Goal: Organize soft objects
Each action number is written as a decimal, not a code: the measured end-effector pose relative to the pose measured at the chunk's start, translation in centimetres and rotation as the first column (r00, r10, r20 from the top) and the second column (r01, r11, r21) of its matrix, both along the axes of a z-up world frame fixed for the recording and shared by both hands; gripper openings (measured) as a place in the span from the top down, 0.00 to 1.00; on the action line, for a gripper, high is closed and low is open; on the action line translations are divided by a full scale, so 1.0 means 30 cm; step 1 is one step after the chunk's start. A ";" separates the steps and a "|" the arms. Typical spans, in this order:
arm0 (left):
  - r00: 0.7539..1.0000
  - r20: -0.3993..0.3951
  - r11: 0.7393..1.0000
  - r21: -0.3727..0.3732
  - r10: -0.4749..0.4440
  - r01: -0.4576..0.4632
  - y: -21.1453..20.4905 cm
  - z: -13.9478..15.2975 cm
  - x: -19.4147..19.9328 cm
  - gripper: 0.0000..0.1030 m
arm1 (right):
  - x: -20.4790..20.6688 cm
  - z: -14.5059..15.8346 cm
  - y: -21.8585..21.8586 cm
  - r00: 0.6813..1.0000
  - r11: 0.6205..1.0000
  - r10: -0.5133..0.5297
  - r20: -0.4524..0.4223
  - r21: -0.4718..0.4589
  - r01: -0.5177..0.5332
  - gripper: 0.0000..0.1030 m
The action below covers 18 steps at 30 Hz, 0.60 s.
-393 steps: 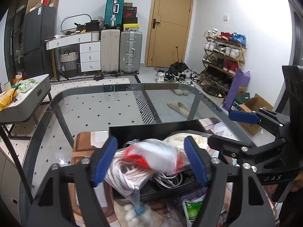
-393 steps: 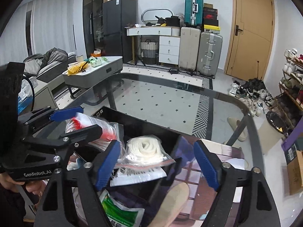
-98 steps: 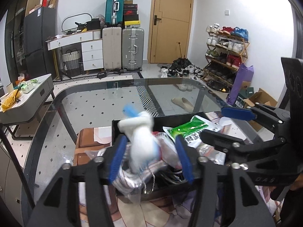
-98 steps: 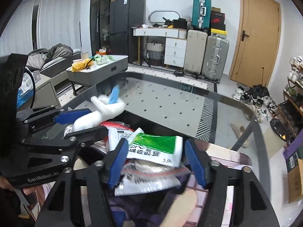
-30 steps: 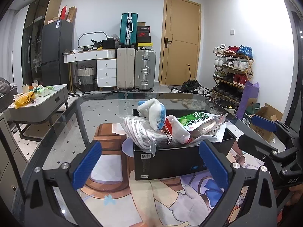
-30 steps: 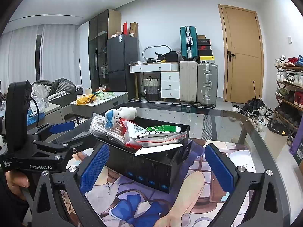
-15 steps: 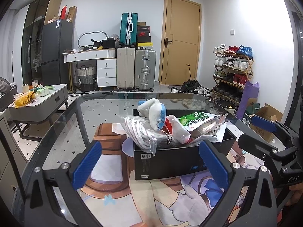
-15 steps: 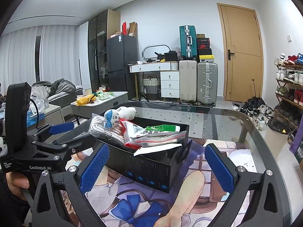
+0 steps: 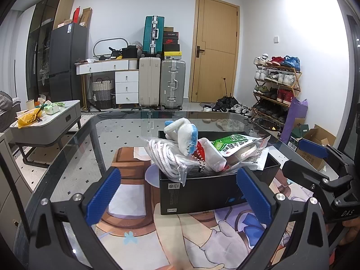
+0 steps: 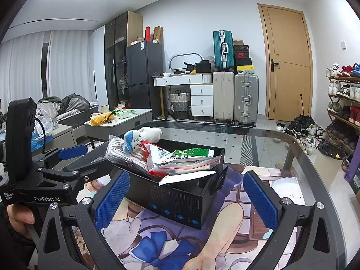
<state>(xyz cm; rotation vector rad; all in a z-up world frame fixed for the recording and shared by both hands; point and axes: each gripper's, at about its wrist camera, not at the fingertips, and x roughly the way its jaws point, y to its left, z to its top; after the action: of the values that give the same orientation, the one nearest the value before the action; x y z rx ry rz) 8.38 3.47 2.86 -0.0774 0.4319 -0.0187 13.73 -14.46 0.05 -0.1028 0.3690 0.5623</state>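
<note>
— Looking at the black box (image 9: 216,191) on the glass table (image 9: 74,155), what sits inside?

— Soft things, heaped above the rim: a white plush toy (image 9: 183,135) with a blue cap on top, a bagged coil of white rope (image 9: 165,157) hanging over the near-left corner, and a green packet (image 9: 234,142) beside clear zip bags.

— And the tongs?

— Both spread wide and empty. The left gripper (image 9: 177,193) and right gripper (image 10: 184,198) hover short of the box, touching nothing.

— What lies underneath?

— A printed cartoon mat (image 10: 171,238).
</note>
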 end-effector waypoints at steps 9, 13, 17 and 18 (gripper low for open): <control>1.000 0.009 1.000 0.011 0.005 -0.005 -0.007 0.011 -0.011 0.00 | 0.000 0.000 0.000 1.000 1.000 0.000 0.000 0.000 0.000 0.01; 1.000 0.010 1.000 0.010 0.004 -0.005 -0.007 0.011 -0.012 0.00 | 0.001 0.000 0.000 1.000 1.000 0.000 -0.001 0.000 0.000 0.01; 1.000 0.015 1.000 0.011 0.005 -0.005 -0.012 0.010 -0.014 0.00 | 0.001 0.000 0.000 1.000 1.000 -0.001 0.000 -0.001 0.001 0.01; 1.000 0.016 1.000 0.012 0.005 -0.006 -0.013 0.008 -0.017 0.00 | 0.000 0.000 0.000 1.000 1.000 0.000 0.000 0.000 0.000 0.01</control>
<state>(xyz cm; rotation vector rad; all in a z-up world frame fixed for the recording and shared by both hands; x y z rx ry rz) 7.88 3.09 3.11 -0.0665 0.4161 -0.0113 13.75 -14.47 0.06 -0.1029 0.3692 0.5620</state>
